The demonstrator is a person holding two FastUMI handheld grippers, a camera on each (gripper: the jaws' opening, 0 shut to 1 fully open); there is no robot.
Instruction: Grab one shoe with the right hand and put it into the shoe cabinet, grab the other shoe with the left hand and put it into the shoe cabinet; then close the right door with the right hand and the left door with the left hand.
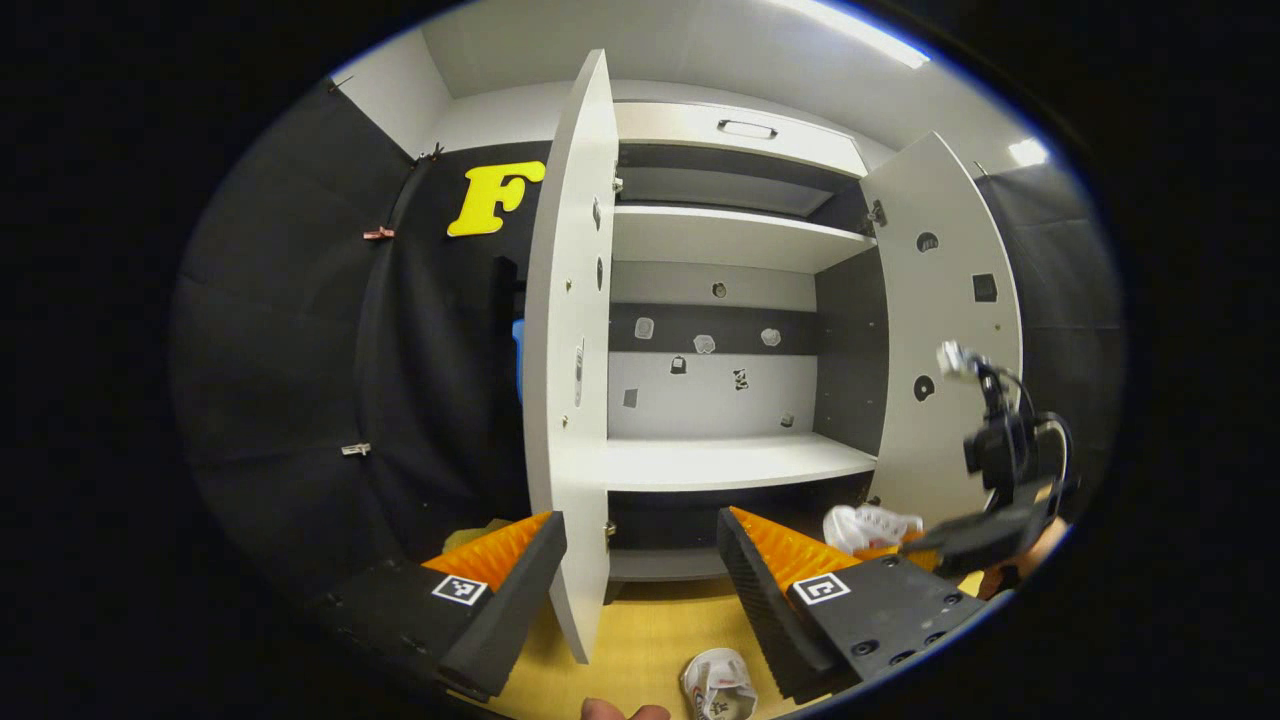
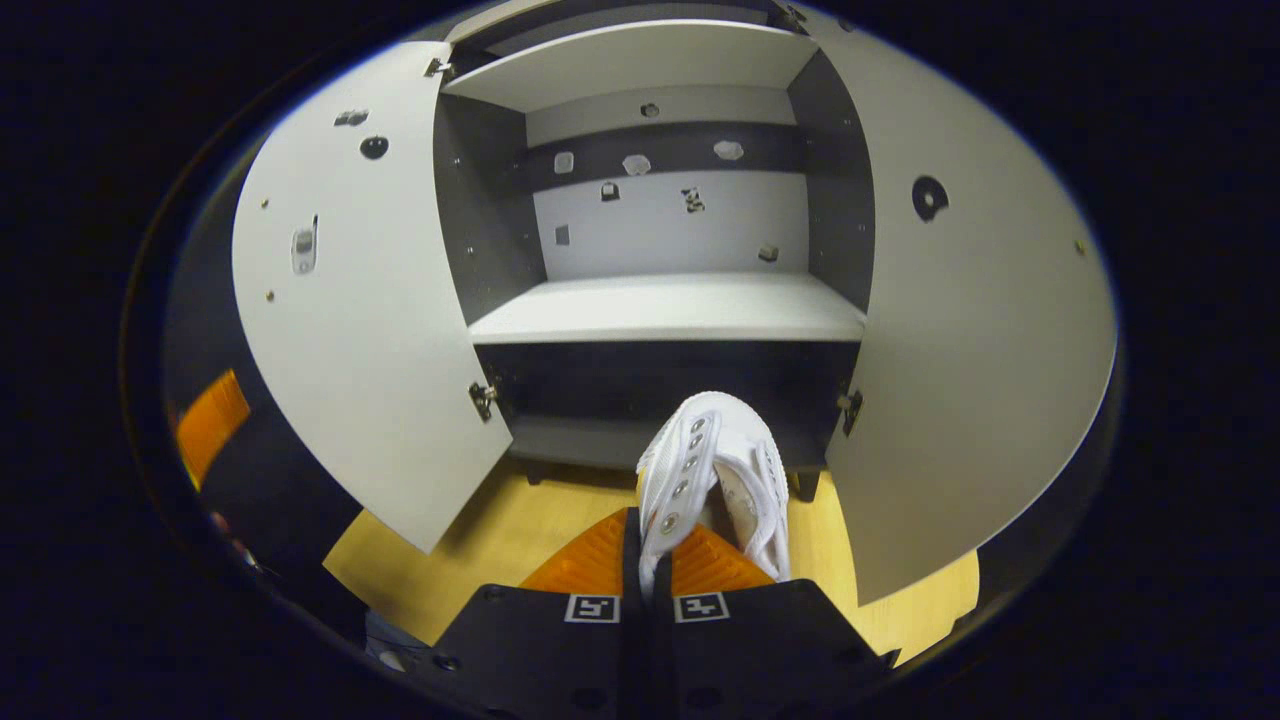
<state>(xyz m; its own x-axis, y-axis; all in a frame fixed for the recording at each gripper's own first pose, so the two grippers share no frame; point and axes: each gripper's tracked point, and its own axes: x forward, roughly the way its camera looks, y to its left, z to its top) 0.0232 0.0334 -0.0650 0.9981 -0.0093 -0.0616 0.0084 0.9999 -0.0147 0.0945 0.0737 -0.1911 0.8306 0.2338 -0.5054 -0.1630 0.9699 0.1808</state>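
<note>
left gripper (image 1: pixel 640 565) fingers spread wide, nothing between them. cabinet (image 1: pixel 730 465) ahead, both doors swung open; left door (image 1: pixel 575 350) edge-on between the fingers. one shoe (image 1: pixel 720 685) on the wood floor (image 1: pixel 640 640) below. right gripper (image 1: pixel 985 535) at far right holding a white shoe (image 1: pixel 870 525).

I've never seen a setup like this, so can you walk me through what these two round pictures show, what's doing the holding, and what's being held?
A person holds a two-finger gripper in each hand; each carries a camera looking along its own fingers. In the left gripper view, the left gripper is open before a shoe cabinet with both doors open. One white shoe lies on the wooden floor. In the right gripper view, the right gripper pinches the other white shoe by its edge, facing the cabinet's lower shelves.
</note>
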